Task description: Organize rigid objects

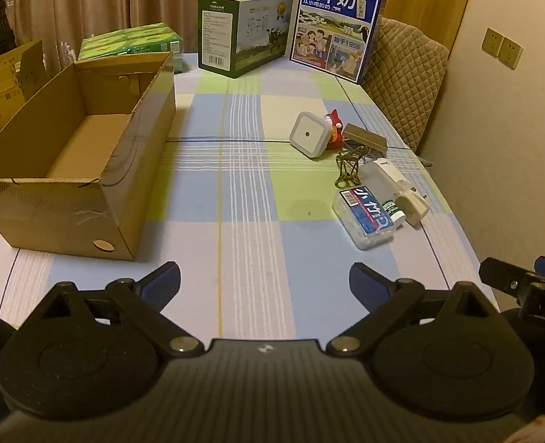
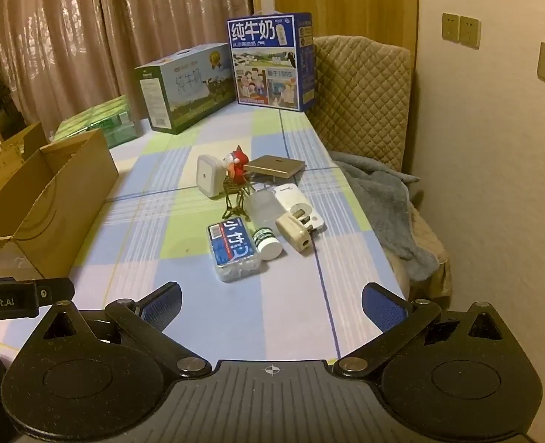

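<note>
Right wrist view: right gripper (image 2: 271, 304) is hovering wide open, empty; floss box (image 2: 233, 250) at 12 o'clock, advise gripping across short sides, then carrying to cardboard box (image 2: 56, 199).

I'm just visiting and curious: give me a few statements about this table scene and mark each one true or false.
1. The cardboard box already holds several small items. False: what shows of its inside is bare.
2. Both the left hand-held gripper and the right hand-held gripper are open and hold nothing. True.
3. The floss pick box lies nearest the right hand-held gripper among the small items. True.
4. The blue milk carton lies flat on the table. False: it stands upright at the far end.
5. The red figurine stands beside the white square device. True.
</note>
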